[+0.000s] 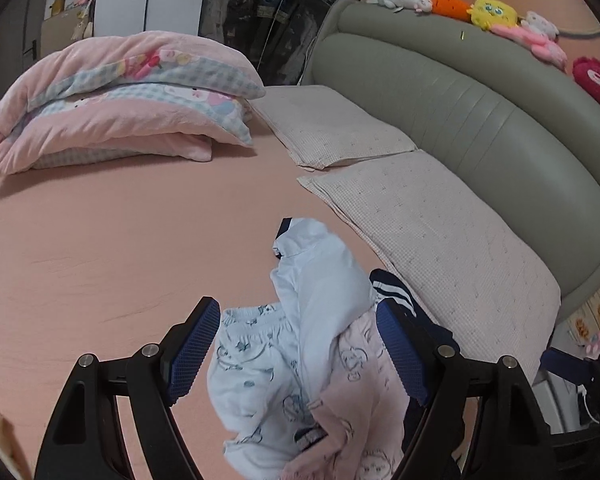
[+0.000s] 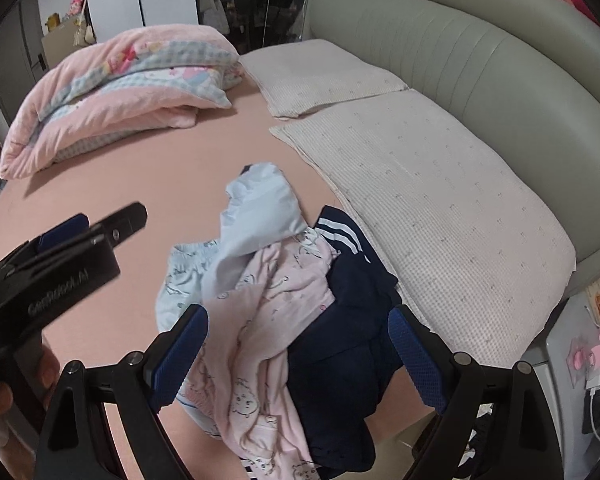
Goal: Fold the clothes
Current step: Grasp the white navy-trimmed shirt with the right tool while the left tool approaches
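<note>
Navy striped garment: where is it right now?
Right wrist view: navy garment sits at the clothes pile's right edge, against the near pillow, beside the pink printed garment.

You are in a bedroom of a home, most likely a child's. You are over a bed (image 1: 100, 240) with a pink sheet, and a padded grey-green headboard (image 1: 440, 92) curves along its far side. Two pale checked pillows (image 1: 440, 240) lie flat against that headboard. A folded pink quilt (image 1: 112, 100) printed with cartoon figures sits at the far corner of the bed. Soft toys (image 1: 492, 12) line the top of the headboard, among them a white rabbit, an orange carrot and a yellow one. Behind the bed you can see a glass-fronted wardrobe (image 1: 252, 12) with clothes hanging inside. A heap of small clothes (image 2: 284, 280) lies loose on the sheet.
</note>
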